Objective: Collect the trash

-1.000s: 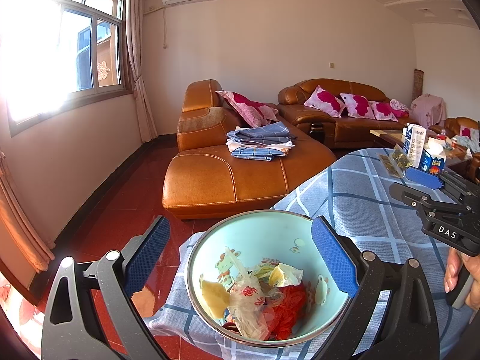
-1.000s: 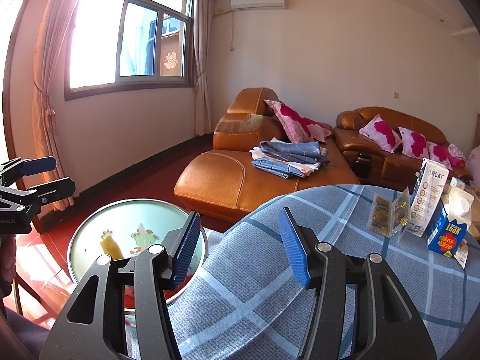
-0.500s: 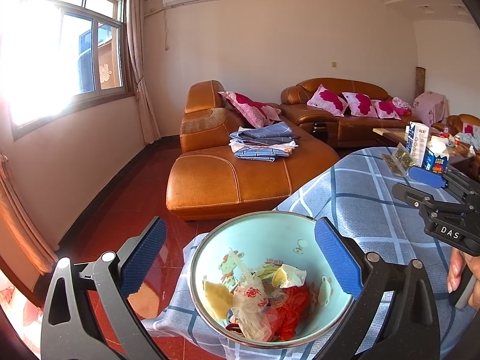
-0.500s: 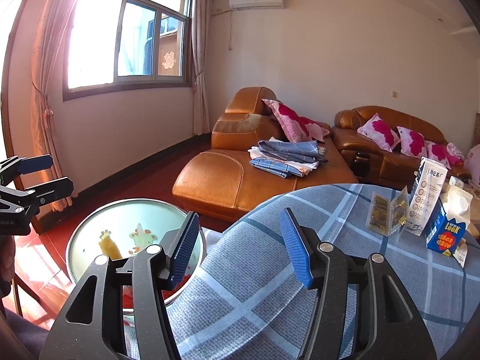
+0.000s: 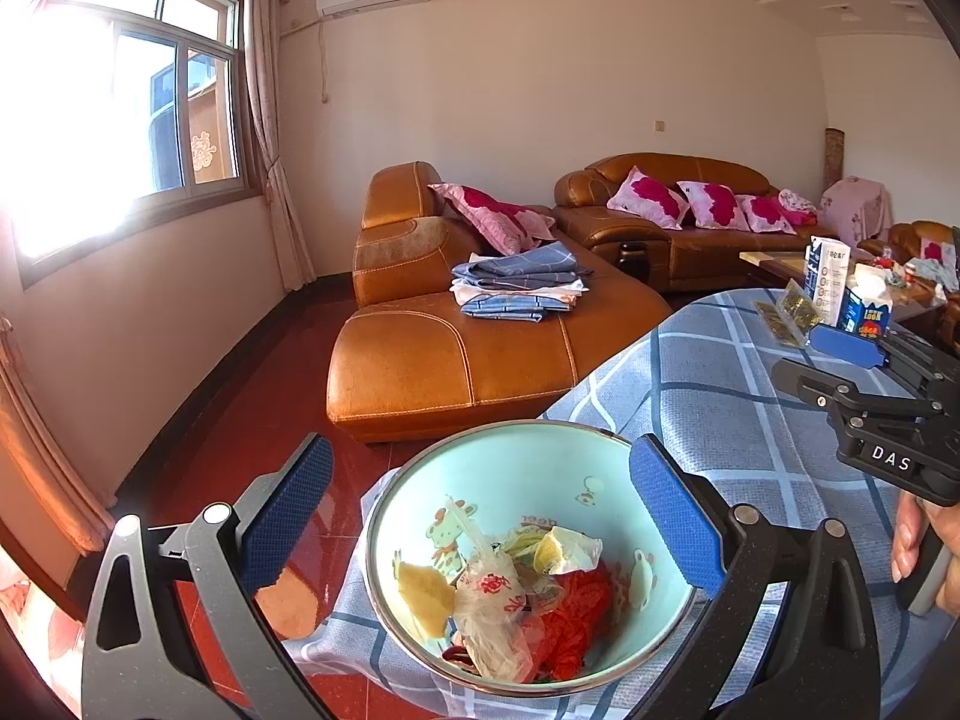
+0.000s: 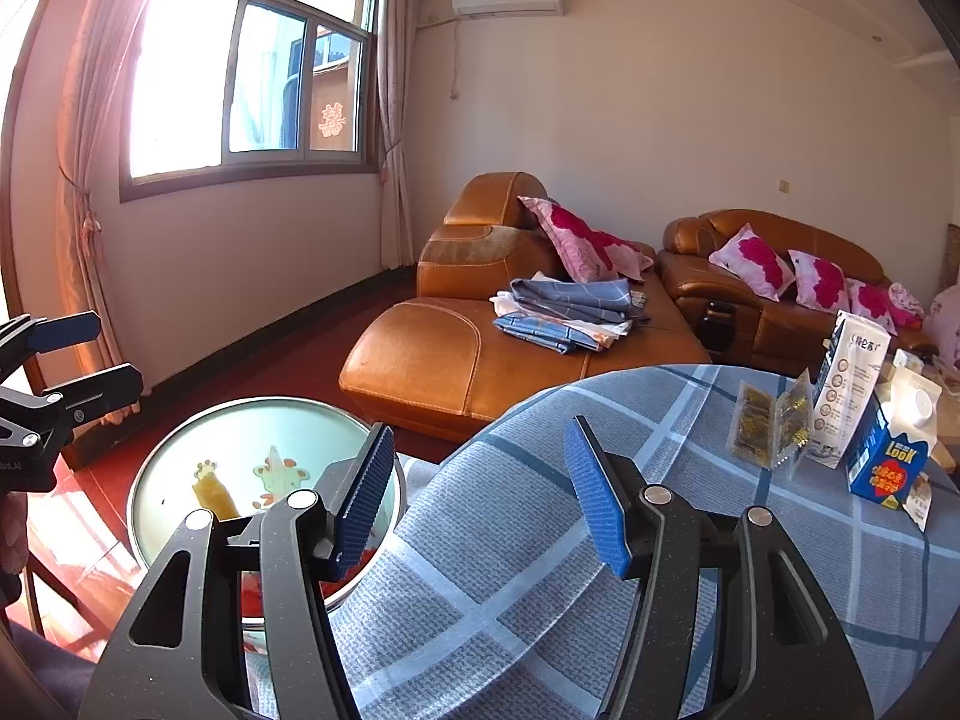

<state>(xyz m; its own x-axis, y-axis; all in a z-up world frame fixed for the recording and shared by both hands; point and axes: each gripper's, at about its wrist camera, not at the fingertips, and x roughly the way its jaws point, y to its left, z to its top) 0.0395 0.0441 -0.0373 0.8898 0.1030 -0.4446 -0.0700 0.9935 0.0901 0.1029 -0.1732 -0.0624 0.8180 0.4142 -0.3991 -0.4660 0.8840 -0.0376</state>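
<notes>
Left wrist view: I am holding my left gripper (image 5: 480, 516) spread wide, its blue pads standing on either side of a pale blue enamel bowl (image 5: 510, 480) without touching it. The bowl is sitting at the near left edge of the worktop (image 5: 720, 396), which is wearing a blue plaid cloth. Inside the bowl the trash is lying in a heap: a crumpled clear plastic bag (image 5: 489, 606), a red net (image 5: 570, 612), a yellowish scrap (image 5: 426, 594) and a crumpled white and yellow wrapper (image 5: 561, 549). At the far right of the worktop a blue milk carton (image 5: 867, 312), a taller white carton (image 5: 825, 279) and clear snack packets (image 5: 786, 315) are standing close together. My right gripper (image 5: 864, 384) is showing at the right edge, over the cloth.

In the right wrist view I am keeping my right gripper (image 6: 480, 498) spread too, with nothing between its pads, hovering above the plaid cloth with the bowl (image 6: 240, 426) just to its left. Beyond the worktop an orange leather sofa (image 6: 456, 360) is carrying folded blue laundry (image 6: 570, 312) and pink floral cushions (image 6: 576, 234).
</notes>
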